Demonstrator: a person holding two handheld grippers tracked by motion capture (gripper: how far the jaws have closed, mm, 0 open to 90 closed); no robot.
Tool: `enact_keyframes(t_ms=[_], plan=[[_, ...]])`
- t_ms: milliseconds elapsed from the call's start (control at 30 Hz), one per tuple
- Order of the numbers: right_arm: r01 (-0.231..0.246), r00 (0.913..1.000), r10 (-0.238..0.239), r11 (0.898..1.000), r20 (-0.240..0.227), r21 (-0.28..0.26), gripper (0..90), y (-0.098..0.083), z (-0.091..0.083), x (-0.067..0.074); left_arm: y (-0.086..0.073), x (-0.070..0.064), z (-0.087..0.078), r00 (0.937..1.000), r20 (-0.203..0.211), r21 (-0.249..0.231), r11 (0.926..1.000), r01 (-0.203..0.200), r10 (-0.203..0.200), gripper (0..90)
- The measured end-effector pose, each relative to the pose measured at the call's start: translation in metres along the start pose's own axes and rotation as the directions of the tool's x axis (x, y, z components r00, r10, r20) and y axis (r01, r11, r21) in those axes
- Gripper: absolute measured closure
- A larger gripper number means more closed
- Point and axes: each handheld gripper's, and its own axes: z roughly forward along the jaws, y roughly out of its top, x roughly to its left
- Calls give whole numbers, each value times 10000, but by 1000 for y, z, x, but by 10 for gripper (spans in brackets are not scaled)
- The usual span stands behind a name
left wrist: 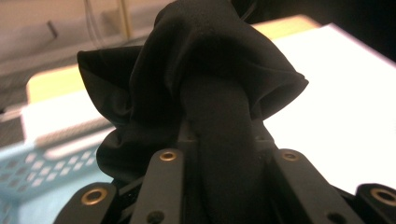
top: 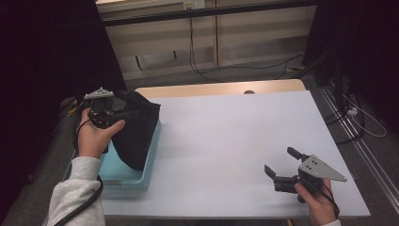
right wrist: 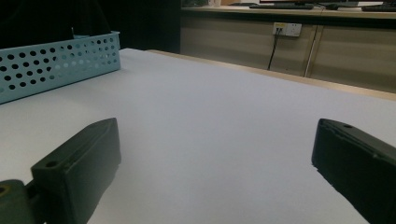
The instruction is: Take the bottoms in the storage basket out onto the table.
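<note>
Two grippers are in hand at a white counter (top: 226, 141). The left gripper (top: 123, 114) is held up at the left edge of the counter, above a light blue perforated basket (top: 153, 155), and its jaws are clamped on a black cloth (top: 136, 136). In the high view the cloth hangs down from the jaws in a dark, loose fold, its lower end reaching into the basket and draping over the basket's right wall. In the left gripper view the black cloth (left wrist: 219, 79) bunches up thickly between the two jaws and puffs out above them in ruffled folds, with a corner of the basket (left wrist: 28, 172) blurred at the lower left and the bright counter (left wrist: 336, 116) to the right.

The right gripper (top: 281, 165) sits low at the near right part of the counter, well apart from the basket and the cloth. Its jaws stand wide apart with nothing between them, pointing left across the bare surface. In the right gripper view the two black jaws rise from the bottom corners, the counter (right wrist: 210, 130) stretches out between them, and the basket (right wrist: 56, 67) shows at the far left. Beyond the far edge of the counter a pale wall with a socket (right wrist: 287, 29) and hanging cables is visible.
</note>
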Motion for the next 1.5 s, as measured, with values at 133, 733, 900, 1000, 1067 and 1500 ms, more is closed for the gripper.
enact_keyframes(t_ms=[133,733,900,1000,1067,1500], plan=[[-16,10000,16,10000,-6,-20,6,0,0,0,15,-11,-2,9997,87,-203,9995,-246,248,739],[-14,10000,14,10000,-62,-6,6,0,0,0,62,-51,-20,9951,816,-1344,9899,-442,555,739],[22,10000,-22,10000,-1,23,5,0,1,0,72,-63,-22,9899,1249,-1635,9855,-458,668,738],[-26,10000,26,10000,-6,5,5,0,0,0,74,-68,-19,9876,1414,-1744,9837,-431,683,738],[-51,10000,51,10000,-3,8,5,-1,0,0,75,-72,-16,9858,1533,-1826,9824,-400,687,738],[-50,10000,50,10000,-3,-1,5,0,0,-1,59,-88,16,9756,2013,-1417,9881,-597,878,737]])
